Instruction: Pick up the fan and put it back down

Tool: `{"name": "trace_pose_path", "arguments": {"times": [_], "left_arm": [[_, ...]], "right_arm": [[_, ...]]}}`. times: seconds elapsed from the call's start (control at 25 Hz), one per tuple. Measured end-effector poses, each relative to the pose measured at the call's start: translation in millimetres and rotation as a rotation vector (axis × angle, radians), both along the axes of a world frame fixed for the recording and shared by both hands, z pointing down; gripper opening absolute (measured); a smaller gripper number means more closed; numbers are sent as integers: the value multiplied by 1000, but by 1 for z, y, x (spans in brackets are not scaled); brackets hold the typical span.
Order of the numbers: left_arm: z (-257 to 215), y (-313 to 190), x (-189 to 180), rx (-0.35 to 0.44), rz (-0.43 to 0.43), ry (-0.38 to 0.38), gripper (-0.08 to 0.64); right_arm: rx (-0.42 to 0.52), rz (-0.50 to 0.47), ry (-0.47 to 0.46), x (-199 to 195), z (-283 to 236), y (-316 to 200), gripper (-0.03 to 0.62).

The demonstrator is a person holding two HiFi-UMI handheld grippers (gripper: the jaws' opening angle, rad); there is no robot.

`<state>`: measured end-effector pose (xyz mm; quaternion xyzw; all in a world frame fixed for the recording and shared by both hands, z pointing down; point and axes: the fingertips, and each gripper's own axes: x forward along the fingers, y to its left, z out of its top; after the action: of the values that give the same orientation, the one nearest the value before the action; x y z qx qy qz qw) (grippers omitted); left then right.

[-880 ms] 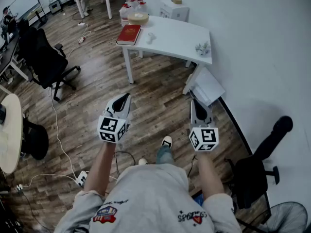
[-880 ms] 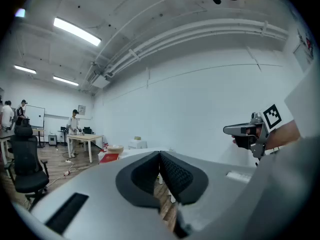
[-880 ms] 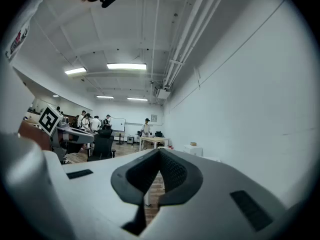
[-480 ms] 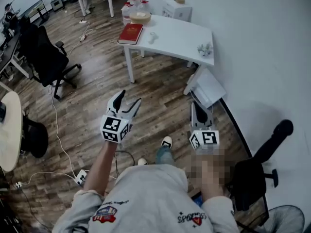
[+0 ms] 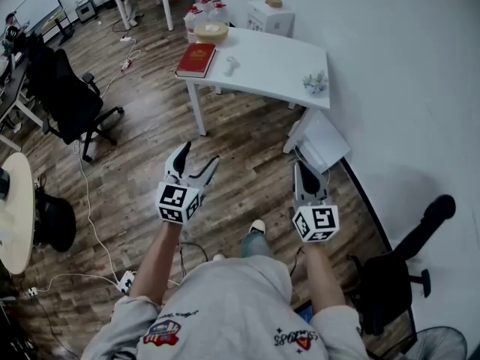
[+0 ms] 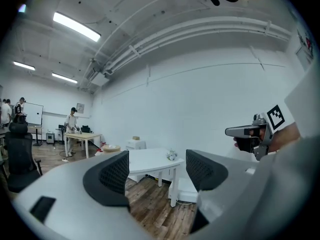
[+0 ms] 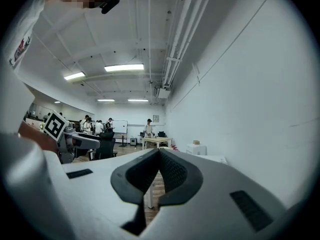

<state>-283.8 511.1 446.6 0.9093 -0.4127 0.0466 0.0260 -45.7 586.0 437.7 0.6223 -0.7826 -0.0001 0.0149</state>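
Fan, a round wire grille, stands on the wooden plank floor at 5 o'clock, well apart from both grippers. Left gripper holds its dark textured pads wide apart, with nothing between; right gripper keeps them together. At 12 o'clock, a smooth white table bears a red book.

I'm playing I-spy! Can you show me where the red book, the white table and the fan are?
red book (image 5: 196, 59), head view, middle of its cover.
white table (image 5: 274, 64), head view, bare part of its top.
fan (image 5: 441, 345), head view, wire grille at the picture's bottom right corner.
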Motion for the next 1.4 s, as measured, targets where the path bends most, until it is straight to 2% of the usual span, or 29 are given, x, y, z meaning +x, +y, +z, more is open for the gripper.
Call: {"name": "trace_pose_path", "arguments": {"times": [0.28,0.48,0.76,1.12,1.4], "left_arm": [[-2,-63,38,-16,-46,-8,341],[-4,-105,82,-28,-84,3,341],[6,-139,137,-65,-100,-14,341],[26,-198,167,-112,-116,-11,341],[43,-262,189,-125,-86,-3,340]], "right_arm": [[-17,-32,-22,48,-1,-74,-8],[-31,-69,-25,95,-3,-124,-8],[-49,-101,-67,144,1,-165,-8],[-77,-117,-89,177,20,-226,-8],[-87,-68,-81,208,28,-267,-8]]}}
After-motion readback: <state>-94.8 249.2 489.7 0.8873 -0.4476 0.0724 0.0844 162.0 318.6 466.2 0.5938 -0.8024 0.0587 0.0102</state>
